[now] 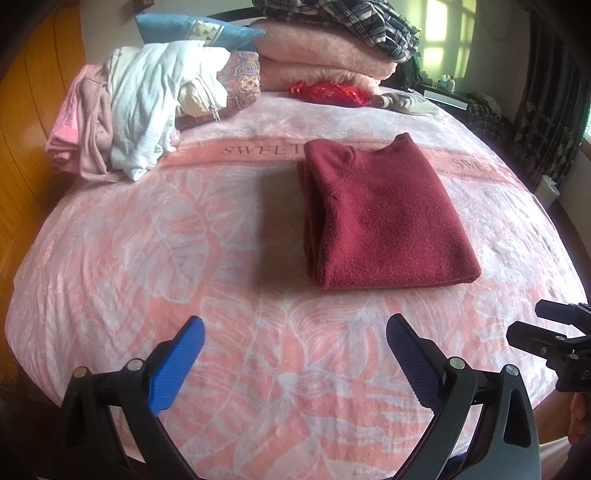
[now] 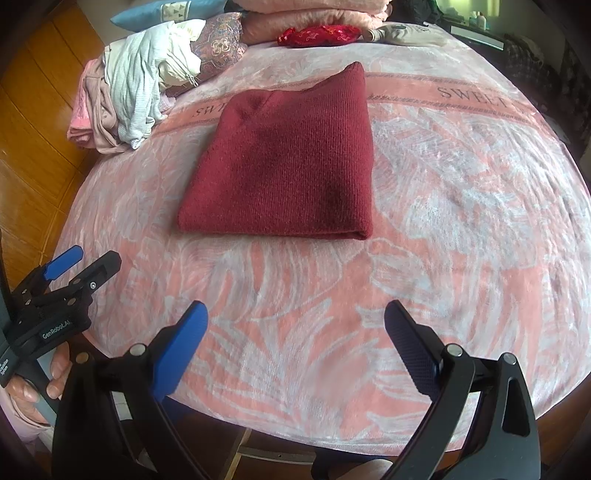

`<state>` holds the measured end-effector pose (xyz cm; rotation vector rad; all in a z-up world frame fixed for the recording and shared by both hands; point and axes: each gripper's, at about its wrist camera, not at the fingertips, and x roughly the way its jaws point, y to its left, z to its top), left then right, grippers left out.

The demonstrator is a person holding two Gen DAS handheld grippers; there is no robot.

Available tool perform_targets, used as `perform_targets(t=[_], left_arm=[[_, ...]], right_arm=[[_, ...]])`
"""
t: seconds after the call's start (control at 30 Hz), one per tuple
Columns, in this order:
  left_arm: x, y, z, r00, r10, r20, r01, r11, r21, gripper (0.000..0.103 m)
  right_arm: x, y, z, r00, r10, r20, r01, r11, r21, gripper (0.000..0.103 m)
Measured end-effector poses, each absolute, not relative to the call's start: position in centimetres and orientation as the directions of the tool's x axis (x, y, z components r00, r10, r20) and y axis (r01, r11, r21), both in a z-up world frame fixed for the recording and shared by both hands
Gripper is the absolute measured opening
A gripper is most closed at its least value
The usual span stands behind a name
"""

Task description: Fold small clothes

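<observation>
A dark red fleece sweater [image 1: 384,218] lies folded into a neat rectangle on the pink floral bedspread [image 1: 184,258]; it also shows in the right wrist view [image 2: 288,162]. My left gripper [image 1: 295,332] is open and empty, held above the bedspread near the front edge, apart from the sweater. My right gripper [image 2: 295,321] is open and empty, also near the front edge. The left gripper also shows at the left of the right wrist view [image 2: 85,264], open. Part of the right gripper [image 1: 546,332] shows at the right of the left wrist view.
A heap of unfolded light clothes [image 1: 140,110] lies at the back left [image 2: 129,85]. Folded pink blankets [image 1: 325,59], a blue pillow [image 1: 195,31], a patterned cushion [image 1: 243,81] and a red pouch [image 1: 328,92] sit at the back. Wooden floor [image 2: 33,110] is at the left.
</observation>
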<state>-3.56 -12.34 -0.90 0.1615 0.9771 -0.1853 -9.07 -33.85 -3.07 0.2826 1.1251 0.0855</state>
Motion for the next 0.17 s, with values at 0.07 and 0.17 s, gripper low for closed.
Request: perform_targets(t=[0.07,0.17], left_arm=[[-3.51,-12.34,-1.03,0.540,-0.083,-0.837,0.226,0.973,0.050,0.099],[-3.45,-12.28,-1.15,0.536,-0.080,-0.841,0.222,0.974,0.049,0.099]], right_arm=[[-9.08,-33.85,-3.07,0.432,0.210,-0.877,0.076,0.961,0.267,0.096],[-9.02,-33.85,-3.14,0.429,0.212,-0.878,0.075,0.960,0.268,0.096]])
